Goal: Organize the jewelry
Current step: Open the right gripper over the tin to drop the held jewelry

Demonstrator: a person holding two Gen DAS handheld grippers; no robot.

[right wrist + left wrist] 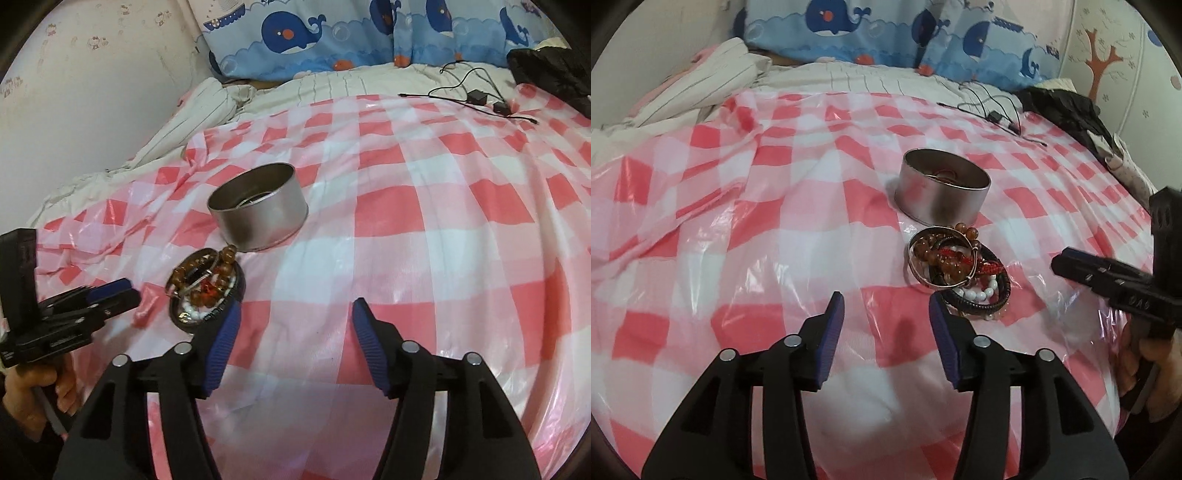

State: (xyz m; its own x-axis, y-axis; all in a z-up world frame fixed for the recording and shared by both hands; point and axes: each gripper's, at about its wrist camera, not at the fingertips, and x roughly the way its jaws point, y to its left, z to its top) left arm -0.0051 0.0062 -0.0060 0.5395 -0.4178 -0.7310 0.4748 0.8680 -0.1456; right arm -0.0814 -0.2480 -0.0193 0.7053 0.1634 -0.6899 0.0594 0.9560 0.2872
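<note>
On the bed: a pink-and-white checked plastic sheet (746, 206) covers the bedding, and everything sits on it

Jewelry pile: a tangled bracelet heap (955, 264) lies just in front of the round metal tin (942, 186), nearly touching its base; I can make out amber beads, a red cord, a white bead string, a black braided band and a thin metal bangle, all knotted through each other

Tin contents: not empty; something ring-like with a reddish bit sits at the bottom, too small to call; the right view shows a pale loop in there too; open top, no lid in sight

Left claw (886, 306): released, nothing between the blue pads; its right pad is just beside the black band, not on it

Right claw (293, 314): also spread wide and empty; its left pad overlaps the pile's near edge in its own view, contact or not I can't tell

Step in hand: looks like lining up to pull one bracelet off the heap, still early in the job

How I'd do it: go for the outermost piece, probably the black band or the bangle, pinch a single strand at the rim; pin the rest with the other claw so the clump doesn't come along; lift slowly, the sheet looks slippery; then drop it straight over the tin's mouth
</note>
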